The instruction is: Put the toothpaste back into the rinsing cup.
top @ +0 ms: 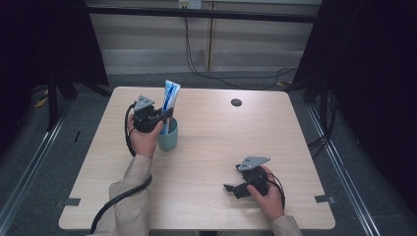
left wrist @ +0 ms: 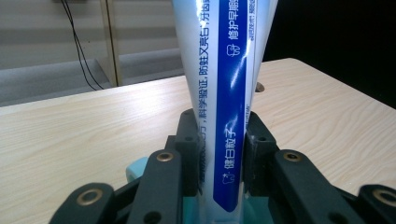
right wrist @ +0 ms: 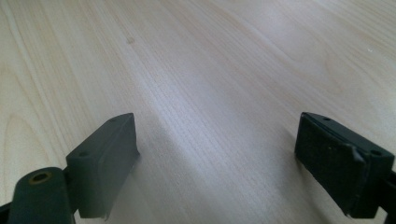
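Toothpaste tube (left wrist: pixel 224 93) stood in cup (top: pixel 168 136), not yet released.
Left tongs (top: pixel 164 117) are clenched on the tube above the cup; right tongs (top: pixel 233 189) are held released over bare bench (top: pixel 221 142).

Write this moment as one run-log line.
left tongs: shut on tube | tube: upright in cup | right tongs: open, low over table

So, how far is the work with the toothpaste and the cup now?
Done: the blue-and-white toothpaste tube stands upright in the teal plastic cup. In hand: the left claw is shut on the tube. Left: letting go, or lifting it out; I cannot tell which. The right claw waits open over the wooden table.
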Action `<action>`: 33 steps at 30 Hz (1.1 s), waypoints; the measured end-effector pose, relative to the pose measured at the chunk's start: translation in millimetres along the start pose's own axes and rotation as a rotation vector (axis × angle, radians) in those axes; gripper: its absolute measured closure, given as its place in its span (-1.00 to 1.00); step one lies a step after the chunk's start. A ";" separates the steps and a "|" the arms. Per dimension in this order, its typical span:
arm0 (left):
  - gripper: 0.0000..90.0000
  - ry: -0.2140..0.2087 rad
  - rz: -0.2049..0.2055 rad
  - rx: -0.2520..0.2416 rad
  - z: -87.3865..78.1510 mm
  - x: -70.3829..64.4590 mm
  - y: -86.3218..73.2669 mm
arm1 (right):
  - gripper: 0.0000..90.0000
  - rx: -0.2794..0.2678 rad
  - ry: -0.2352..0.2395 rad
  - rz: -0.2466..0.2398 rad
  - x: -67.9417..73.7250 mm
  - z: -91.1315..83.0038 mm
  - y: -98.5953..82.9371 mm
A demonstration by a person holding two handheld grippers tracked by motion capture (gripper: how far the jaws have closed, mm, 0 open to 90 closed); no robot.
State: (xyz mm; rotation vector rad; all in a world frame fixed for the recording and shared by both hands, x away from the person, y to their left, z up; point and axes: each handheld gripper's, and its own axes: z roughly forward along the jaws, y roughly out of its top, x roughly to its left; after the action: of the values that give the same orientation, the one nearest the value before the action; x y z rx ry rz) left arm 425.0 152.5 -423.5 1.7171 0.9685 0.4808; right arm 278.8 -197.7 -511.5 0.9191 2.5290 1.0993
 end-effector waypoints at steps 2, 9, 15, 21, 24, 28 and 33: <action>0.61 0.002 0.002 0.004 -0.4 -0.1 -0.6 | -0.72 0.000 0.000 0.000 0.0 0.0 0.0; 0.60 0.001 -0.005 0.010 -1.4 0.7 -4.7 | -0.72 0.000 0.000 0.000 0.0 0.0 0.0; 0.60 0.004 -0.003 0.017 -1.4 0.8 -6.0 | -0.72 0.000 0.000 0.000 0.0 0.0 0.0; 0.60 0.006 -0.006 0.019 -1.2 0.3 -7.4 | -0.72 0.000 0.000 0.000 0.0 0.0 0.0; 0.60 0.005 -0.001 0.021 -0.5 -0.9 -7.3 | -0.72 0.000 0.000 0.000 0.0 0.0 0.0; 0.59 0.002 0.002 0.029 -0.3 -2.0 -8.0 | -0.72 0.000 0.000 0.000 0.0 0.0 0.0; 0.59 0.002 0.002 0.037 -1.2 -1.3 -10.1 | -0.72 0.000 0.000 0.000 0.0 0.0 0.0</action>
State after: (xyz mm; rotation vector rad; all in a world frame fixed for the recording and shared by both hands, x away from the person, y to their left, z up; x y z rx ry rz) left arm 419.6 153.3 -432.1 1.7508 0.9827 0.4682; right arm 278.8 -197.7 -511.5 0.9191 2.5288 1.0995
